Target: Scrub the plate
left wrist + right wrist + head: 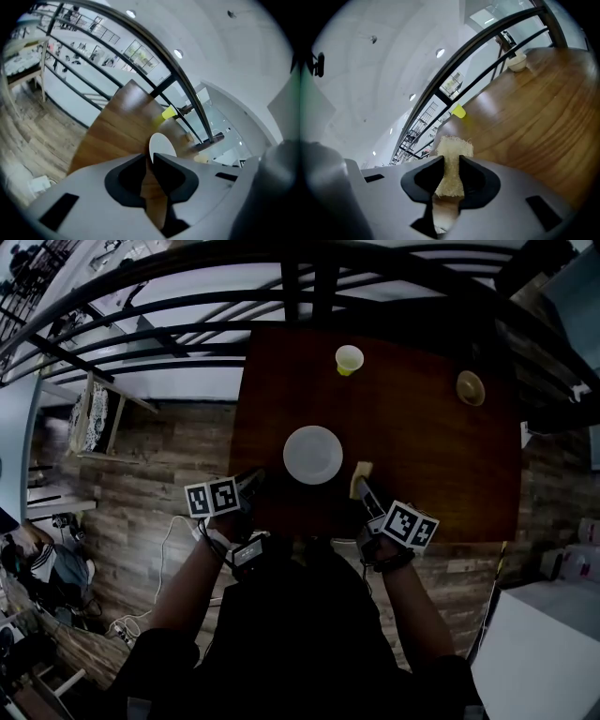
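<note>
At the left, the left gripper (pixel 148 158) hangs over the near edge of the wooden table (pixel 422 456), its jaws drawn almost together with nothing between them. Just ahead of it the white plate (pixel 312 455) lies flat near the middle of the table, untouched. It looks rigid, smooth and fairly light, so it would likely skate on the polished wood under a scrubbing push. The near rim seems the sensible place to pinch or pin it, gently, since it may chip. To its right, the right gripper (pixel 451 161) is clamped on a pale fibrous scrub pad (pixel 453 149), held just beside the plate's rim. The pad looks soft and springy and should flatten under pressure.
</note>
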The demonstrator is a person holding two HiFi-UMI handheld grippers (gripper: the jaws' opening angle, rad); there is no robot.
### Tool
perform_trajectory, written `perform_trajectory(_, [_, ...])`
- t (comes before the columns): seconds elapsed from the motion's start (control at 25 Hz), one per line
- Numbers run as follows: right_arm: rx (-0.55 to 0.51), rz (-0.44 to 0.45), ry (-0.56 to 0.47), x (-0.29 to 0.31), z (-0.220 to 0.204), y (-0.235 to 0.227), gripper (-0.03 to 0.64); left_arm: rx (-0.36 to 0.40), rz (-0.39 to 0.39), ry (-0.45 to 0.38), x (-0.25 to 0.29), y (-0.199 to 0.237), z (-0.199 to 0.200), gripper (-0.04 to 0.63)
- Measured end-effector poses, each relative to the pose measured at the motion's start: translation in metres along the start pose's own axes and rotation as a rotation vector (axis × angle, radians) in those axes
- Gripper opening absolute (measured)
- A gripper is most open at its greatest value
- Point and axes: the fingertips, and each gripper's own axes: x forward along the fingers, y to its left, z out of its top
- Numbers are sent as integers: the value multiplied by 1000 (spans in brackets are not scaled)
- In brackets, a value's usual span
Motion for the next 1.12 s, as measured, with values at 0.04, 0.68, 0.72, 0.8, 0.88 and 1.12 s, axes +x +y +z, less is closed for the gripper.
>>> perform_trajectory(0.04, [-26, 1, -9, -4, 2, 7, 110, 42, 16, -15, -10, 2, 7, 58])
perform_trajectory(0.68, [-383, 73, -180, -54, 51, 125, 110, 473, -10, -203, -93, -91, 78, 58])
perform_trajectory(0.72, [-400, 78, -189, -52, 51, 130, 110, 470, -35, -212, -93, -98, 80, 58])
perform_trajectory(0.8, [-414, 94, -197, -49, 39, 141, 110, 445, -78, -224, -100, -106, 78, 58])
perform_trajectory(0.88, [-425, 114, -189, -47, 25, 158, 110, 428, -107, -236, -112, -114, 78, 58])
perform_trajectory(1.12, [-499, 173, -177, -46, 17, 204, 109, 450, -213, -263, -128, -158, 81, 58])
